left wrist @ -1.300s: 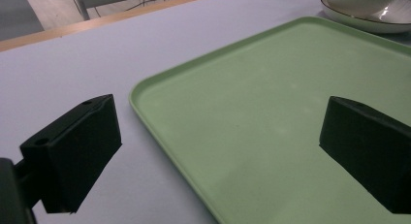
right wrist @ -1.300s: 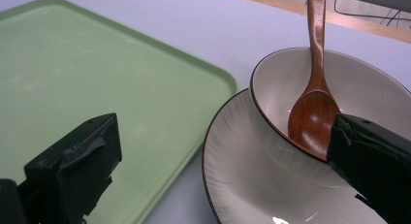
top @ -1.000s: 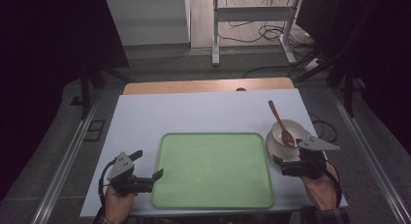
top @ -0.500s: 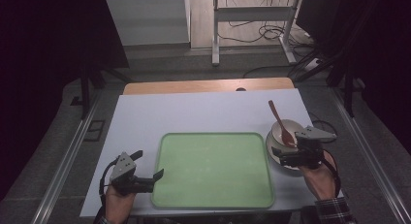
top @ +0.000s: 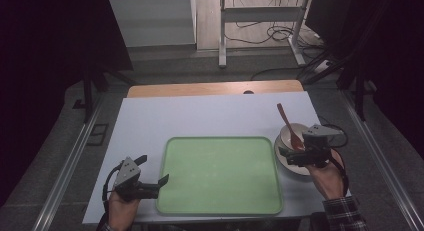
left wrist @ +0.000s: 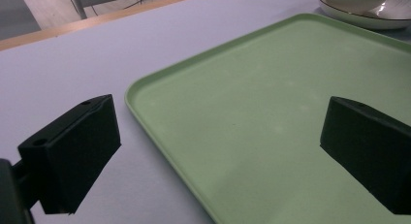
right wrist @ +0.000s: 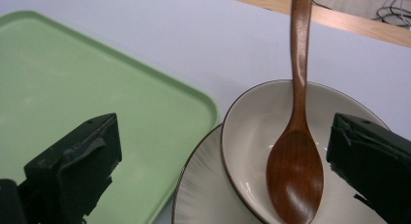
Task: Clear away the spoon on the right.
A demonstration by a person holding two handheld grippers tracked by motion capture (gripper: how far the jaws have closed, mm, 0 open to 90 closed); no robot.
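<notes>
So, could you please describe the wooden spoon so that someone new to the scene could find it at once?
Start at the large green tray in the middle of the white table. Just off its right edge a pale bowl sits on a plate, under the right gripper. The spoon lies in that bowl, handle pointing away from the person: the one dark brown item among pale dishes.

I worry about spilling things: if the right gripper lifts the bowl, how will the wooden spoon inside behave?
The spoon lies loose in the bowl, its handle past the rim, so it may slide or tip out. It looks stiff and light. The glazed bowl seems slippery and breakable.
</notes>
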